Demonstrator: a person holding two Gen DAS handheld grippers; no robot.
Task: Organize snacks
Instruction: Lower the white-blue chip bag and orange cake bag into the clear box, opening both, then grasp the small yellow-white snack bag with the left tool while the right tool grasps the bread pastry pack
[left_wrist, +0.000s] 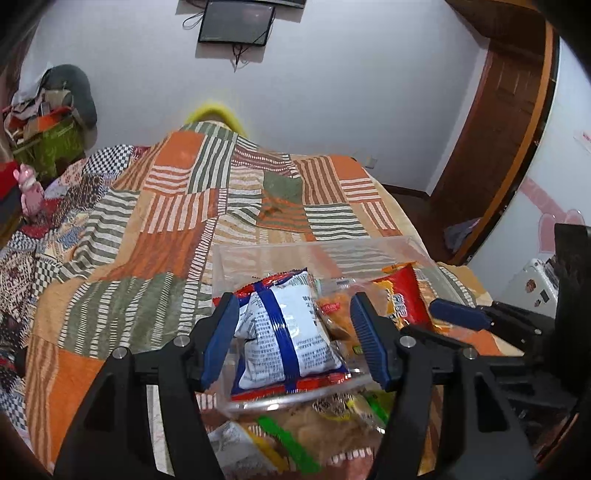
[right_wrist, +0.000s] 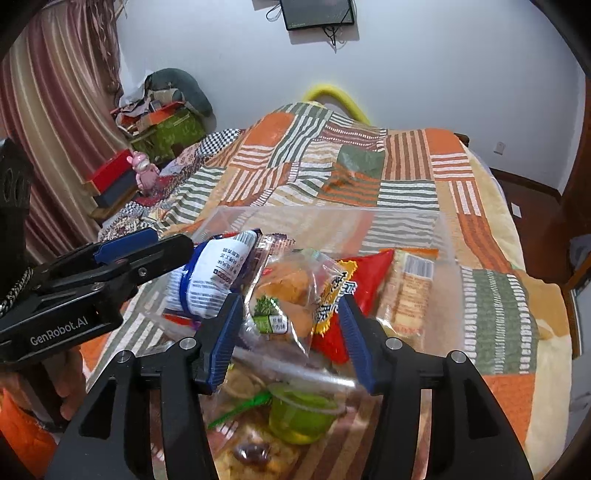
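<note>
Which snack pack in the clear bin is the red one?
The red chip bag, lying between the clear-wrapped bread and the barcode-labelled pack.

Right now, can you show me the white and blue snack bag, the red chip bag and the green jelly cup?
White and blue snack bag (left_wrist: 291, 332), left wrist view, middle of its printed back.
Red chip bag (right_wrist: 364, 280), right wrist view, upper red panel.
Green jelly cup (right_wrist: 301, 413), right wrist view, its clear side.

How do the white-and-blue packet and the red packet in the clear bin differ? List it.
The white-and-blue packet is white with blue bands; the red packet is red with yellow lettering. The white-and-blue packet lies at the left end of the clear bin, the red packet further right. Both are sealed snack bags inside it.
</note>
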